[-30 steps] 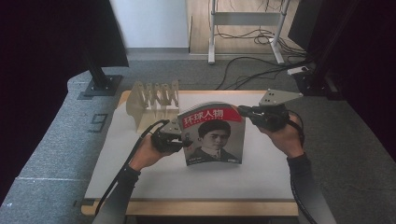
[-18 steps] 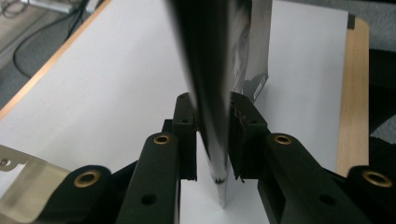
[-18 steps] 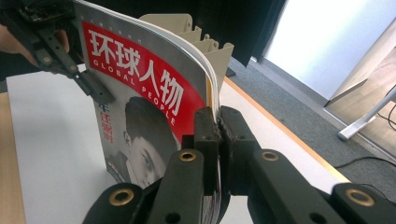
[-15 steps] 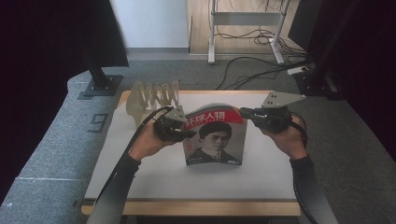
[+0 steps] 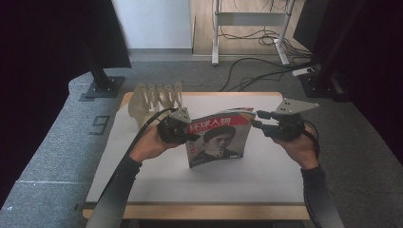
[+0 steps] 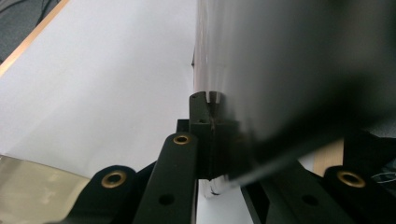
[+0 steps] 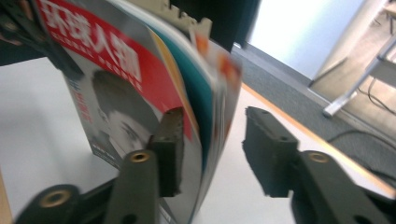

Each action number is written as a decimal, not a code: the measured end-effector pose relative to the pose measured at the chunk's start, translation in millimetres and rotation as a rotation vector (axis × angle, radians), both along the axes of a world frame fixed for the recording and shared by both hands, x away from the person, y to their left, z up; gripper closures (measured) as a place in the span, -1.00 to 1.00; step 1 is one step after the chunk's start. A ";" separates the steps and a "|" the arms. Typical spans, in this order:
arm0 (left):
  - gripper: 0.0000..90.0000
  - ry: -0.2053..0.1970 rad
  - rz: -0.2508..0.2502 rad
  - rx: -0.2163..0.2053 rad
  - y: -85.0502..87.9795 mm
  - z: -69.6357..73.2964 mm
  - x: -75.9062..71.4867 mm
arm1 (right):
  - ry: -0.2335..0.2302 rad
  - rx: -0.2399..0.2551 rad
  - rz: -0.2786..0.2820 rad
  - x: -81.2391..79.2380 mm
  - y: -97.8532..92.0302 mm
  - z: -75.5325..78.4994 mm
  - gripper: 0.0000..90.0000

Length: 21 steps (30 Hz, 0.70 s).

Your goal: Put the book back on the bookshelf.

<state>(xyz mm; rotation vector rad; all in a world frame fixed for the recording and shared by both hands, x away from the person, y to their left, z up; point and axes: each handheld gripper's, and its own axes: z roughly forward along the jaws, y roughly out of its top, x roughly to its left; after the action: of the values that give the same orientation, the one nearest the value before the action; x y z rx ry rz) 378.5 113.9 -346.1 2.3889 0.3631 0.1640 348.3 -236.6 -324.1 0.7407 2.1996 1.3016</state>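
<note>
A magazine with a red title band and a portrait on its cover stands upright on the white table top. My left gripper is at its left edge, shut on the spine. In the left gripper view the jaws are pinched together on the magazine and have just closed tighter. My right gripper is at the upper right corner, its jaws just having opened. In the right gripper view the magazine's free page edges lie between the spread jaws of the right gripper, and the right pad stands clear.
A pale wooden slotted rack stands at the table's back left, just behind the left hand. The table's wooden rim runs along the near edge. Black stand bases and cables lie on the grey floor beyond.
The left hand rose along the magazine's left edge, then stayed still. The right gripper's jaws spread apart and drew slightly rightwards off the top right corner. The magazine stays upright.
</note>
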 end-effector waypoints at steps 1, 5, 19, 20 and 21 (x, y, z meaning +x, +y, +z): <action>0.91 0.001 -0.002 -0.001 -0.3 -0.1 -0.3 | 0.010 0.008 -0.012 -1.2 -3.1 -4.8 0.16; 0.91 -0.001 -0.010 -0.005 -0.1 -0.4 -0.5 | 0.047 0.022 -0.053 -3.8 -15.7 -27.4 -0.06; 0.93 -0.012 0.032 -0.041 3.8 -0.1 2.4 | 0.185 -0.009 -0.137 -7.2 -26.8 -131.1 -0.64; 0.93 -0.009 0.037 -0.046 5.1 1.3 2.3 | 0.188 -0.011 -0.141 -7.9 -26.3 -136.4 -0.65; 0.93 -0.005 0.045 -0.050 6.3 2.5 2.2 | 0.196 -0.013 -0.144 -9.0 -26.0 -142.2 -0.66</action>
<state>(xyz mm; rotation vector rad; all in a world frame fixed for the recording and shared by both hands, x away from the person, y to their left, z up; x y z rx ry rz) 380.7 120.3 -343.6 2.3318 0.4146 0.1790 339.3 -262.6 -466.3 1.0406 2.2547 1.1861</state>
